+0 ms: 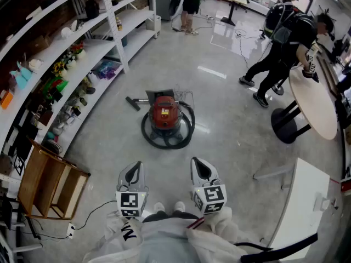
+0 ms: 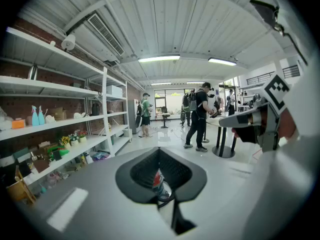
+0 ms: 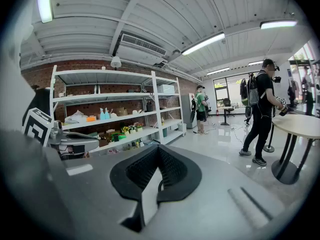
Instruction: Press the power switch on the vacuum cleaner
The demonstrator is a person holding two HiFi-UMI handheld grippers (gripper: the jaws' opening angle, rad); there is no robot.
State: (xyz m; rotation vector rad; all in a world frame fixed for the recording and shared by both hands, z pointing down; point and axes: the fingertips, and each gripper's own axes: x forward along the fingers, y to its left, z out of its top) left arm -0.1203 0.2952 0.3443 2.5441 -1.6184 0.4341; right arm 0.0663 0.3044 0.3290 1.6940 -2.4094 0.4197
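The vacuum cleaner (image 1: 164, 114), a red canister, sits on the grey floor (image 1: 230, 136) straight ahead of the person and well apart from both grippers; its power switch is too small to pick out. A black hose (image 1: 165, 141) lies coiled round its base, and a dark nozzle (image 1: 133, 102) rests just beside it on the shelf side.

The left gripper (image 1: 135, 169) is held low near the person's body, its fingers (image 2: 135, 176) pressed together at the tips with nothing pinched. Through the thin slit below the tips its own view catches a sliver of the red canister. The right gripper (image 1: 198, 166) hangs level with it. Its fingers (image 3: 182, 176) also meet at the point and hold nothing, with only pale floor showing in the narrow gap.

White shelving (image 1: 104, 43) stocked with small goods runs along the left, with a wooden crate (image 1: 49, 182) at its near end. To the right stands a round table (image 1: 315, 106), where a person in black (image 1: 285, 43) leans
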